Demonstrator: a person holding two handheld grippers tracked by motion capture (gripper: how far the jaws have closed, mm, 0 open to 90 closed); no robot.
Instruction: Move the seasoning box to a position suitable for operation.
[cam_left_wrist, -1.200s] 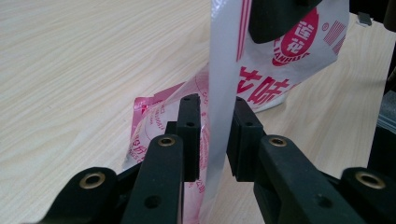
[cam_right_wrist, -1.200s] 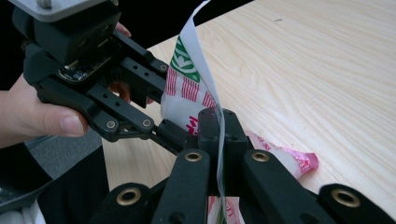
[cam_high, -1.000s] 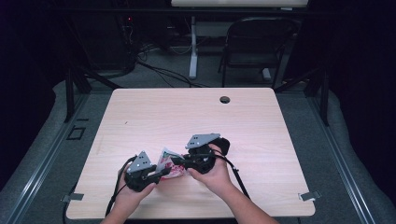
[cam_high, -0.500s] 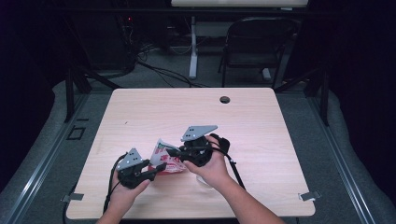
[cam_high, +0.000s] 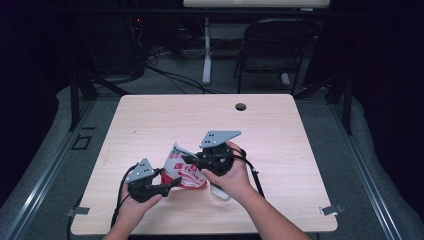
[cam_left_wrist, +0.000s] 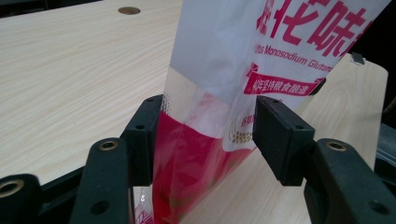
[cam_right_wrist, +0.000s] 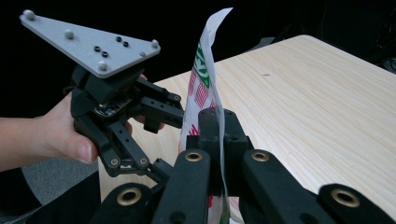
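Two grippers on one red-and-white seasoning packet (cam_high: 182, 170), lifted over the near middle of the wooden table (cam_high: 300, 145). Right gripper (cam_right_wrist: 218, 140) clamped tight on the packet's thin edge, holding it upright. Left gripper (cam_left_wrist: 208, 135) just been opening, jaws now spread wide; packet between them, touching the left jaw, clear of the right one. Printed red lettering visible on the white upper half.
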